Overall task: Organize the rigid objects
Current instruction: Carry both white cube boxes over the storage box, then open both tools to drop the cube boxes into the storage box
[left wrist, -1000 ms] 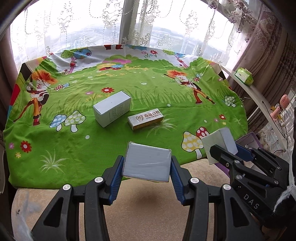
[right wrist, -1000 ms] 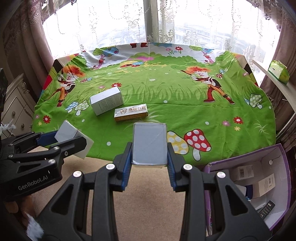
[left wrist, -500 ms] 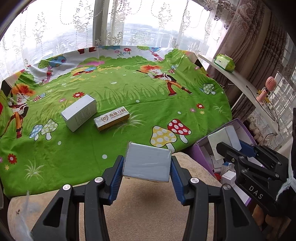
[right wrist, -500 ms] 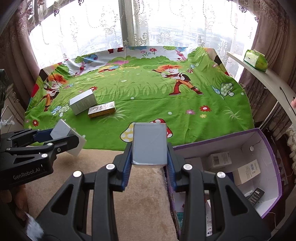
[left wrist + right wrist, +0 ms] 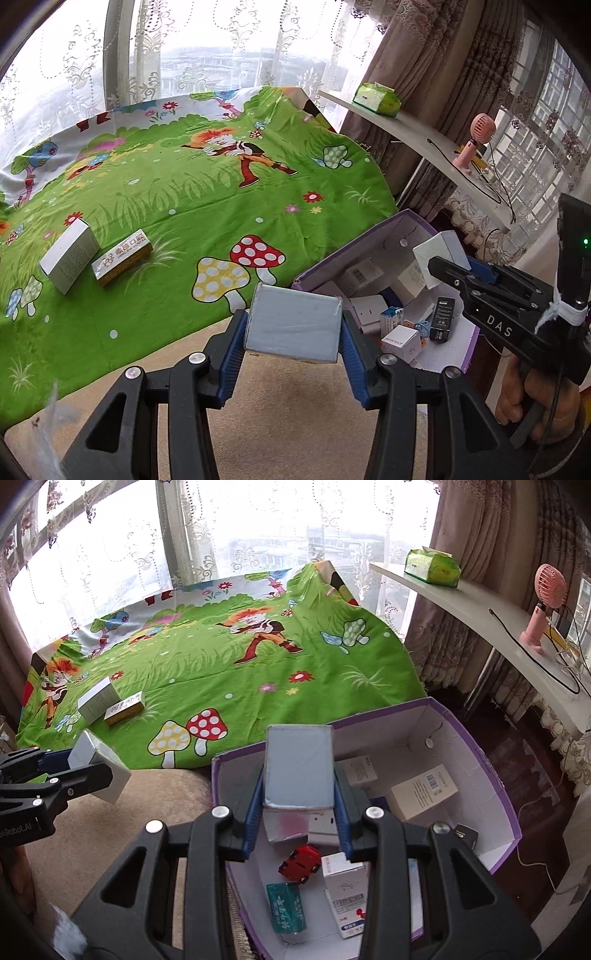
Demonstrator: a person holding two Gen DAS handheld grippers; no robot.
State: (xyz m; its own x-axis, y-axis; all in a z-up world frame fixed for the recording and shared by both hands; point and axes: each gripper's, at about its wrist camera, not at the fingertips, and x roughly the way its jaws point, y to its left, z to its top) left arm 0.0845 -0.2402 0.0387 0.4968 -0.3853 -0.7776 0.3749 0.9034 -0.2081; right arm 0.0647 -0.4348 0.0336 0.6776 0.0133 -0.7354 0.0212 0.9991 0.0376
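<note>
**Both Claws Carrying Boxes Toward the Storage Bin**

The right claw [image 5: 299, 812] is gripping a grey box [image 5: 298, 766] between its blue pads, holding it directly above the open purple bin [image 5: 495, 771]. Positioning it there is most likely preparing a release into the bin, which is already holding several cartons, a teal packet [image 5: 287, 908] and a red toy car [image 5: 300, 864].

The left claw [image 5: 293, 350] is clamping a second grey box [image 5: 293, 325] by its side faces. This box is hanging above the beige carpet [image 5: 295, 413], just short of the bin's near corner.

Two items are waiting on the bed [image 5: 184, 206]: a white carton [image 5: 68, 258] and a gold box [image 5: 122, 256], lying just beside each other on the green cartoon sheet. These appear to be the remaining objects.

Beyond the bed, lace curtains are covering a bright window. A curved white shelf [image 5: 480, 605] is carrying a green tissue pack [image 5: 432, 568] and a pink fan [image 5: 546, 602].
</note>
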